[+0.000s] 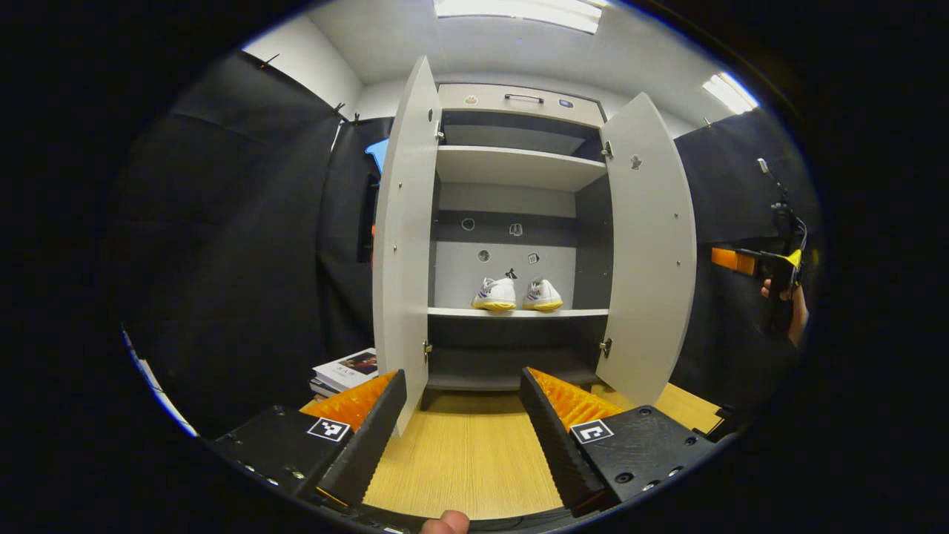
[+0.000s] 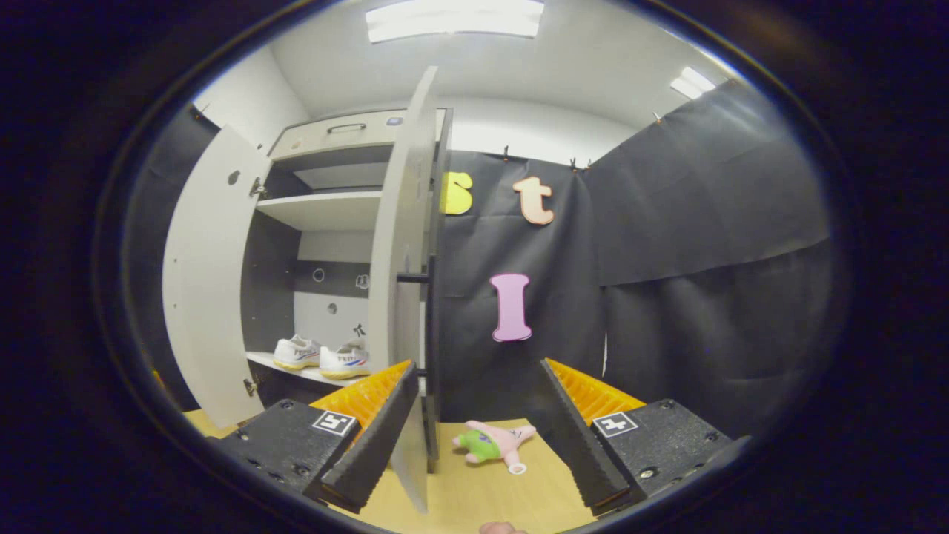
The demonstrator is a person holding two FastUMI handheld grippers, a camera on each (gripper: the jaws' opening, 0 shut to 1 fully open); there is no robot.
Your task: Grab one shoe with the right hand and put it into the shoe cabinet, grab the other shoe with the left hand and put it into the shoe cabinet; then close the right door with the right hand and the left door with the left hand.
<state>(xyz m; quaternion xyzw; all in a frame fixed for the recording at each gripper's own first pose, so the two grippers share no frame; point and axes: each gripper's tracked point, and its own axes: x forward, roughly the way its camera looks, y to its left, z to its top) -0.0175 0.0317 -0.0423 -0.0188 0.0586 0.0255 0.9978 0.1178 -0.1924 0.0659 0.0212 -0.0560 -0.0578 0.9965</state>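
Note:
Two white shoes with yellow soles [image 1: 494,294] [image 1: 542,295] stand side by side on the middle shelf of the grey shoe cabinet [image 1: 519,167]. Both doors are swung open: the left door [image 1: 404,245] and the right door [image 1: 652,252]. My left gripper [image 1: 463,415] is open and holds nothing, low in front of the cabinet. My right gripper [image 2: 482,423] is open at the right door [image 2: 400,297], which I see edge-on just inside its left finger [image 2: 371,437]. The shoes [image 2: 296,352] [image 2: 345,361] sit inside beyond it. The right gripper [image 1: 741,261] is outside the right door, in a hand.
The cabinet stands on a wooden table [image 1: 467,452]. A stack of books [image 1: 345,371] lies left of the left door. A pink and green plush toy [image 2: 493,443] lies on the table right of the right door. Black cloth walls close in both sides.

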